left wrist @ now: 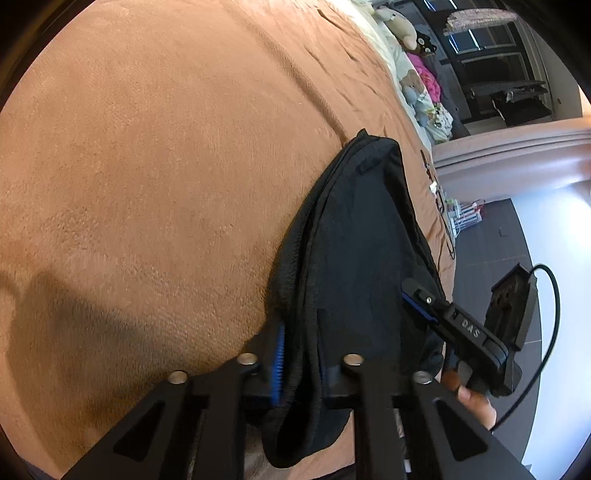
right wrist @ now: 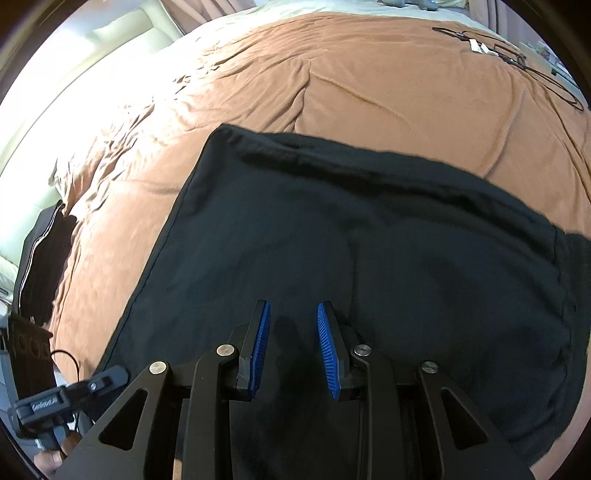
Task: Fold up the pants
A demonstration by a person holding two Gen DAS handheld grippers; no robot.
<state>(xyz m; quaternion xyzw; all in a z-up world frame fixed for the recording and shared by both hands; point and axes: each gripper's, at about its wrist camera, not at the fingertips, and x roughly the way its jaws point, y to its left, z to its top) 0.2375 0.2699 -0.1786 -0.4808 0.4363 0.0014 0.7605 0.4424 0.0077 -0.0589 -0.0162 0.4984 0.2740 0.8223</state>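
The black pants are lying spread out on the orange-brown blanket that covers the bed, with what looks like a hemmed end toward the far side and the fabric mostly flat, just a few soft wrinkles. I'll use the pants as the reference for everything else.

In the left wrist view, the left gripper has a bunched edge of the pants squeezed between its blue pads, with a fold of the cloth hanging down between the fingers toward the camera. So it's clamped on the pants edge. One pad is mostly buried in the fabric.

The right gripper is right over the middle of the pants, jaws parted to a medium gap with nothing between them, both ribbed blue pads in plain sight. Can't tell if the tips are actually touching the cloth or just hovering above it.

From the left wrist view the right gripper pokes in over the pants from the near-right side, cable trailing off it.

Past the far end of the pants, at the bed's edge, there's a row of stuffed toys. A black cable lies on the blanket well beyond the pants.
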